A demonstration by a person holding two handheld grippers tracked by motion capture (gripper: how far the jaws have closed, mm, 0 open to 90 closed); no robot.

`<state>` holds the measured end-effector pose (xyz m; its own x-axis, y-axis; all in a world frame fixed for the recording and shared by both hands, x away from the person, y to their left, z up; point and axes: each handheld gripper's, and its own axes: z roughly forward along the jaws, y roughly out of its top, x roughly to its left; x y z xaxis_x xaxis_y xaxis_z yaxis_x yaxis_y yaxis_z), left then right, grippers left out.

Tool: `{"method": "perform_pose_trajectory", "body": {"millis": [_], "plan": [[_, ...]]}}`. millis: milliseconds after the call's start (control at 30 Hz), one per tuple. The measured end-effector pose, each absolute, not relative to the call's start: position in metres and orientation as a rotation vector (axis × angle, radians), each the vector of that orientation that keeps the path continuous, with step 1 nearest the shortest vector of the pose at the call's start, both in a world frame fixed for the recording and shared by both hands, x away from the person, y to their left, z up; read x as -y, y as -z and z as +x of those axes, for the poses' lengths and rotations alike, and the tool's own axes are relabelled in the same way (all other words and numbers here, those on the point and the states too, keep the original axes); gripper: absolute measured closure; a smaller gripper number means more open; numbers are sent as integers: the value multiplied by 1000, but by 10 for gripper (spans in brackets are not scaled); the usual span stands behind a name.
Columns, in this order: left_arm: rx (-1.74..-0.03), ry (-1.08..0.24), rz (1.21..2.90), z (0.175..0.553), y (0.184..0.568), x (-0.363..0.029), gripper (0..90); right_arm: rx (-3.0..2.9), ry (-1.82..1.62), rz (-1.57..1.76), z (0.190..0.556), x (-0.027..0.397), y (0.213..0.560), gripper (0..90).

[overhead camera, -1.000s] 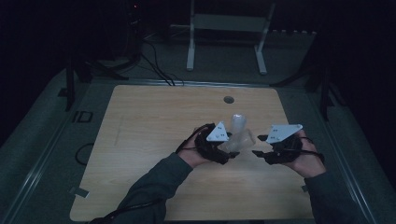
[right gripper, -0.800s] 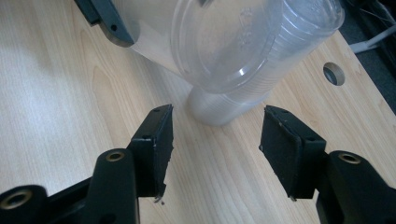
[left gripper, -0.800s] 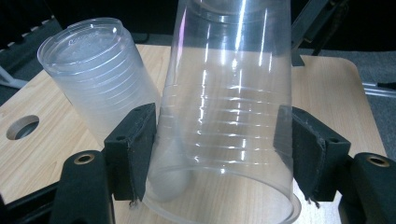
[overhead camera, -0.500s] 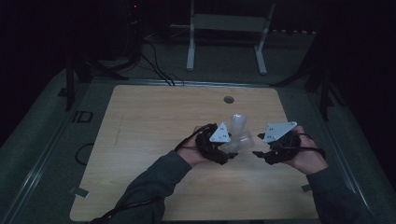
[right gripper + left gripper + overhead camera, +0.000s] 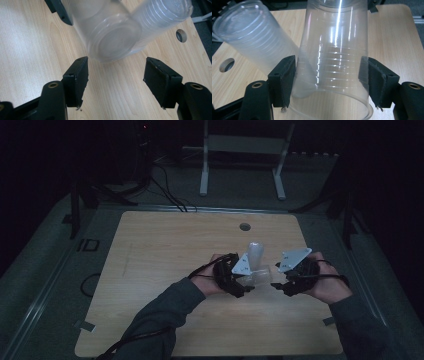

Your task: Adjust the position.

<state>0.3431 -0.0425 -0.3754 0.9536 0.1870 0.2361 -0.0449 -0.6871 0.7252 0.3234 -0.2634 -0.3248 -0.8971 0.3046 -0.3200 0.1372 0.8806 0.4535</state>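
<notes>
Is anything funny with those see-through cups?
Yes. The left gripper squeezes one clear cup near its rim, held sideways in the air rather than standing. A cup stack leans crookedly behind it. The right gripper waits open by the cup's bottom. Nothing looks spilled or cracked.

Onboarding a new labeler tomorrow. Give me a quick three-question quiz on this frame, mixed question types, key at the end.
1. True or false: the left claw has its jaws closed on a clear plastic cup.
2. The right claw is: A) shut on a cup, B) open with nothing between its jaws, C) shut on the table edge.
3. Fill in: behind the held cup, a frosted stack of cups leans at a ____ instead of standing upright.

Key
1. True. Both pads press the cup's wall.
2. B. Its jaws stand apart over the wooden table, with the cup's base just ahead of them.
3. Tilt.
</notes>
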Motion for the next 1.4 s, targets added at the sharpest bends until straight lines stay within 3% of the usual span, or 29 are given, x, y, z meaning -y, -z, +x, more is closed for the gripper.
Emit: {"method": "perform_pose_trajectory", "body": {"millis": [867, 1400], "plan": [[1, -412, 2389, 335, 370, 55, 314, -2764, -437, 206, 325, 237, 330, 305], [29, -406, 2392, 331, 372, 59, 317, -2818, -392, 154, 327, 232, 337, 405]]}}
